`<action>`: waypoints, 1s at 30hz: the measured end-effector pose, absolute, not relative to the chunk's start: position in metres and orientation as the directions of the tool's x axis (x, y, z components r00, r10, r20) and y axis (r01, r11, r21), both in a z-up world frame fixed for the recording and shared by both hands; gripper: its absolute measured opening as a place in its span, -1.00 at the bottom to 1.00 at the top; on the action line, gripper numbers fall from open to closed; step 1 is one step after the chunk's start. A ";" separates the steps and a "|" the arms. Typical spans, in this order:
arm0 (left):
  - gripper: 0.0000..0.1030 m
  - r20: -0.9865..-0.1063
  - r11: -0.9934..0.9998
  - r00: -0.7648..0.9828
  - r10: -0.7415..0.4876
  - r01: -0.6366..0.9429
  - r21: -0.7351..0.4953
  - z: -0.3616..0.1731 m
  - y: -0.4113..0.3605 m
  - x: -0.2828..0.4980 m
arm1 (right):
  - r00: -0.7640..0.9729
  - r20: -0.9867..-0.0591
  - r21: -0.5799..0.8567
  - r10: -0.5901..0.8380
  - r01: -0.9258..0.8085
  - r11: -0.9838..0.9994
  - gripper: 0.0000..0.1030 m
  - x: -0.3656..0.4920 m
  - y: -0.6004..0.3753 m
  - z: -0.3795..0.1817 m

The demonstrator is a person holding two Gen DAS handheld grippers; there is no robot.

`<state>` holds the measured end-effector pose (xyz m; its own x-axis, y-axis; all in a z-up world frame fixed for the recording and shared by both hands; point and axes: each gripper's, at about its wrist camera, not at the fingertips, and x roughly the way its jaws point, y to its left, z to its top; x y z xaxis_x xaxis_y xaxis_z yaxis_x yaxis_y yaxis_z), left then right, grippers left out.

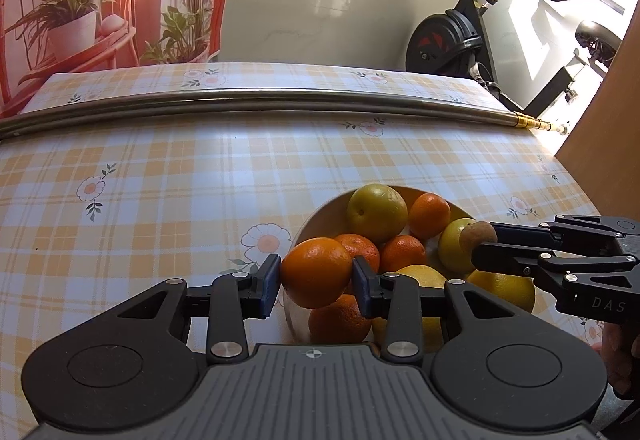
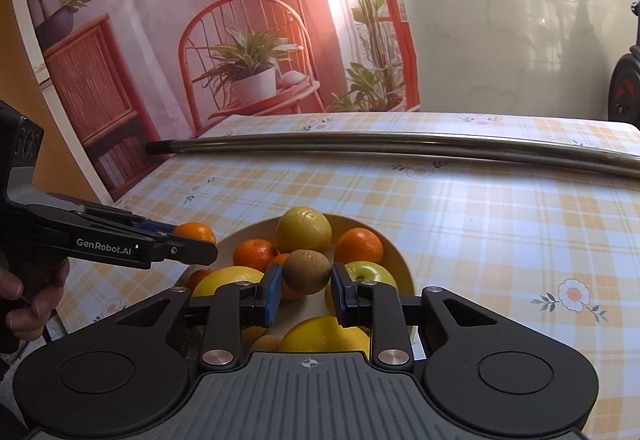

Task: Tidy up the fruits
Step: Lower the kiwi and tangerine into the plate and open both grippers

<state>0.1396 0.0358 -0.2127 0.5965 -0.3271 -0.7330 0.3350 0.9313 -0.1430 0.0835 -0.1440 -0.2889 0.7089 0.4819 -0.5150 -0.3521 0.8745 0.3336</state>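
Left wrist view shows the left claw [image 1: 316, 282] clamped on an orange [image 1: 316, 272], its blue pads pressed to both sides of the fruit, held above the near-left rim of the bowl [image 1: 316, 216]. Right wrist view shows the right claw [image 2: 306, 290] closed on a brown kiwi [image 2: 307, 271], held over the middle of the bowl. Inside the bowl lie more fruit: a yellow-green citrus [image 2: 304, 230] at the far side, small tangerines [image 2: 359, 246], a green apple [image 2: 366, 274] and large yellow grapefruits [image 2: 324, 334] at the near side. The bowl stands on the bench [image 1: 160, 180], with a metal rod [image 1: 280, 102] lying well beyond it.

Both fruits seem to be mid-transfer; whether they are going in or coming out of the bowl cannot be told. If they are being sorted out, the next move calls for carrying each clear of the bowl's rim to bare cloth beside it, lowering until it rests, then opening gently so the round fruit does not roll.
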 end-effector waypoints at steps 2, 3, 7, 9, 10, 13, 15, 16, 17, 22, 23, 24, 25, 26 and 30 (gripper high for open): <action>-0.22 -0.727 0.926 0.596 -0.341 0.348 -0.148 -0.212 0.032 0.138 | 0.710 -0.517 0.330 0.478 -0.350 0.877 -0.53 0.084 -0.144 -0.288; -0.22 -0.726 0.924 0.596 -0.344 0.352 -0.149 -0.211 0.031 0.138 | 0.709 -0.519 0.329 0.477 -0.349 0.877 -0.53 0.084 -0.144 -0.288; -0.22 -0.734 0.920 0.583 -0.349 0.361 -0.151 -0.217 0.025 0.139 | 0.703 -0.526 0.327 0.478 -0.352 0.877 -0.53 0.085 -0.144 -0.289; -0.22 -0.740 0.922 0.578 -0.344 0.358 -0.149 -0.220 0.025 0.140 | 0.700 -0.530 0.318 0.478 -0.358 0.878 -0.53 0.085 -0.143 -0.290; -0.22 -0.743 0.923 0.576 -0.341 0.355 -0.148 -0.221 0.026 0.140 | 0.699 -0.532 0.314 0.478 -0.361 0.878 -0.53 0.086 -0.141 -0.290; -0.22 -0.745 0.926 0.576 -0.336 0.348 -0.148 -0.222 0.028 0.141 | 0.697 -0.535 0.311 0.477 -0.362 0.879 -0.53 0.087 -0.139 -0.291; -0.22 -0.747 0.926 0.575 -0.333 0.347 -0.145 -0.222 0.028 0.142 | 0.698 -0.535 0.314 0.477 -0.360 0.878 -0.52 0.087 -0.139 -0.292; -0.22 -0.748 0.927 0.575 -0.331 0.347 -0.143 -0.222 0.028 0.143 | 0.698 -0.533 0.317 0.478 -0.359 0.878 -0.52 0.087 -0.139 -0.292; -0.22 -0.749 0.927 0.575 -0.329 0.348 -0.140 -0.223 0.027 0.143 | 0.699 -0.533 0.319 0.478 -0.357 0.878 -0.51 0.089 -0.139 -0.291; -0.21 -0.754 0.923 0.571 -0.325 0.364 -0.123 -0.223 0.022 0.145 | 0.705 -0.527 0.319 0.475 -0.353 0.879 -0.48 0.089 -0.141 -0.292; -0.21 -0.756 0.923 0.568 -0.324 0.366 -0.120 -0.224 0.022 0.146 | 0.707 -0.526 0.320 0.474 -0.352 0.880 -0.48 0.088 -0.142 -0.292; -0.21 -0.760 0.922 0.564 -0.323 0.368 -0.118 -0.225 0.021 0.147 | 0.709 -0.524 0.320 0.472 -0.350 0.881 -0.48 0.088 -0.143 -0.292; -0.20 -0.761 0.921 0.562 -0.324 0.370 -0.120 -0.226 0.020 0.147 | 0.711 -0.523 0.319 0.470 -0.348 0.881 -0.48 0.088 -0.143 -0.291; -0.19 -0.761 0.920 0.560 -0.327 0.372 -0.122 -0.226 0.019 0.148 | 0.714 -0.521 0.319 0.468 -0.346 0.883 -0.48 0.088 -0.144 -0.291; -0.19 -0.761 0.918 0.557 -0.333 0.375 -0.128 -0.227 0.015 0.151 | 0.721 -0.516 0.324 0.463 -0.337 0.884 -0.48 0.087 -0.148 -0.290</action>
